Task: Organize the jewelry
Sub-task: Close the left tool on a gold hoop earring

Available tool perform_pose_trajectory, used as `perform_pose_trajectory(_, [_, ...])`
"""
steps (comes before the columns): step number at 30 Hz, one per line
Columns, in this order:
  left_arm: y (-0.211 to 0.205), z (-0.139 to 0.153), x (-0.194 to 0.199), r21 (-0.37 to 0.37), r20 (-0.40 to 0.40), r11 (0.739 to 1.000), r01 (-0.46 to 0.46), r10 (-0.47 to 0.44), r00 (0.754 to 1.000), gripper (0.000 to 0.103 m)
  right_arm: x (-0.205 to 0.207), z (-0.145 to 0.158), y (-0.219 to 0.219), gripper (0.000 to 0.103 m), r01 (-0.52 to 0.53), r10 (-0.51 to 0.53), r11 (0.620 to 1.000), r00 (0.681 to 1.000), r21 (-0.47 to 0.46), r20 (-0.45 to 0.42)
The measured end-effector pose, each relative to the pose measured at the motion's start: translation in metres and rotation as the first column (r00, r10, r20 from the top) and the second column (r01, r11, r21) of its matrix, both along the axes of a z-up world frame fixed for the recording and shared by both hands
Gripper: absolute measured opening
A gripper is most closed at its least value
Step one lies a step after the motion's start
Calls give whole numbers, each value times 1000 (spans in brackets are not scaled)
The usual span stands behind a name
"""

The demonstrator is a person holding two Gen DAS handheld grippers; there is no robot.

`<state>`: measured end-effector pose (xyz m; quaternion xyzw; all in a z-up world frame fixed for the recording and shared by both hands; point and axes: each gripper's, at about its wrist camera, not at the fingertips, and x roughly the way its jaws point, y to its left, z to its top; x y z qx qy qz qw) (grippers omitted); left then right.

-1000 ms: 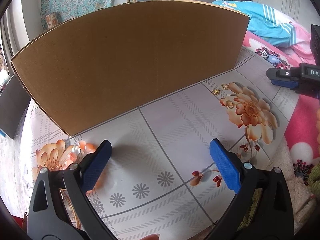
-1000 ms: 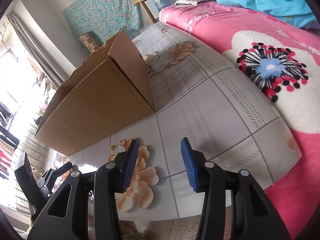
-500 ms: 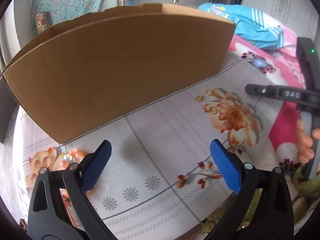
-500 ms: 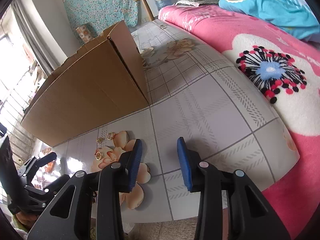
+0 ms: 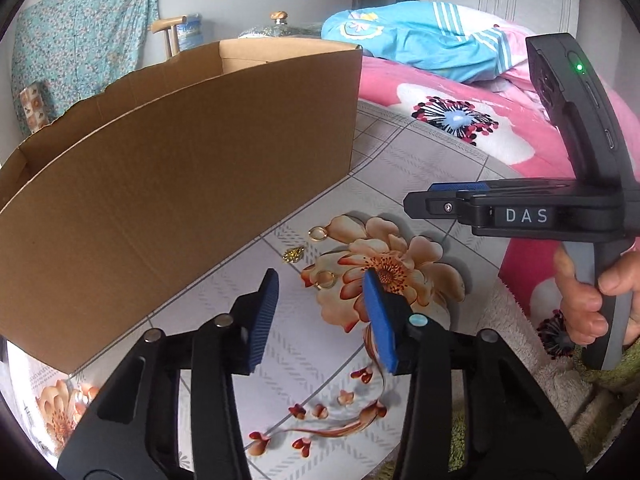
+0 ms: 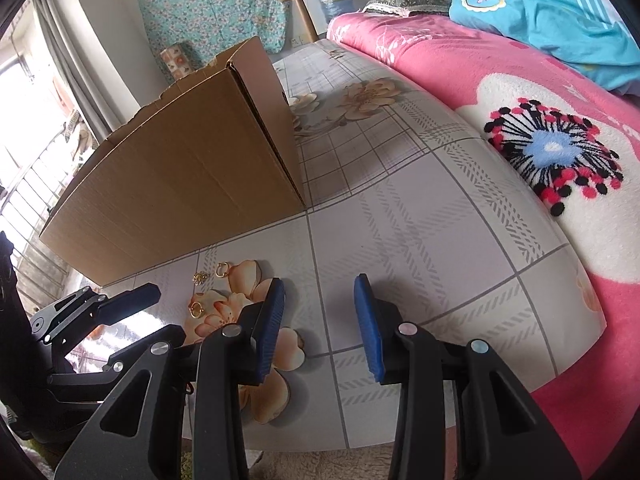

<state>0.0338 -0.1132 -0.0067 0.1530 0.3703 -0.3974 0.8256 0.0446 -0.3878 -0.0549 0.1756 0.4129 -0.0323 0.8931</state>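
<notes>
A pale wall (image 6: 120, 20) carries a hanging teal floral cloth (image 6: 216, 4), and daylight enters a barred window (image 6: 28, 184) beside grey curtains (image 6: 68, 60). A tile-patterned sheet with orange flowers (image 6: 400, 208) lies beside a pink flowered blanket (image 6: 500, 92) and a crumpled blue cover (image 6: 552, 16).

Your blue ribbed fingers (image 5: 264, 312) hover over a pale grey checked tabletop (image 5: 420, 168) printed with peach flowers; plain brown cardboard box (image 5: 180, 184), small gold rings (image 5: 325, 279).
</notes>
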Motion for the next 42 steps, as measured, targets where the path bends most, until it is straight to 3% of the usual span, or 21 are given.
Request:
perform_pose_trajectory(5, [-11, -10, 8, 31, -30, 999, 11, -10, 1000, 28, -1, 0, -1, 36, -2, 2, 1000, 1000, 7, 6])
perform_pose_trajectory(9, [-17, -11, 4, 59, 17, 998, 17, -18, 1000, 27, -1, -1, -1, 36, -2, 2, 1000, 1000, 13, 9])
perform_pose_trajectory(15, [-22, -11, 0, 63, 29, 997, 36, -38, 999, 11, -1, -1, -1, 36, 0, 0, 1000, 1000, 17, 11])
perform_pose_trajectory(22, [-19, -11, -3, 66, 47, 997, 27, -30, 998, 10, -1, -1, -2, 36, 1, -2, 1000, 1000, 21, 10])
perform_pose_trajectory(27, [-3, -11, -3, 73, 55, 997, -25, 21, 998, 10, 0, -2, -6, 36, -10, 11, 992, 1000, 123, -4])
perform_pose_trajectory(35, [32, -12, 0, 78, 62, 986, -144, 139, 988, 10, 19, 4, 23, 36, -133, 134, 987, 991, 91, -4])
perform_pose_trajectory(42, [49, -13, 3, 56, 54, 979, -196, 193, 980, 10, 45, 7, 48, 36, -211, 211, 977, 977, -21, -31])
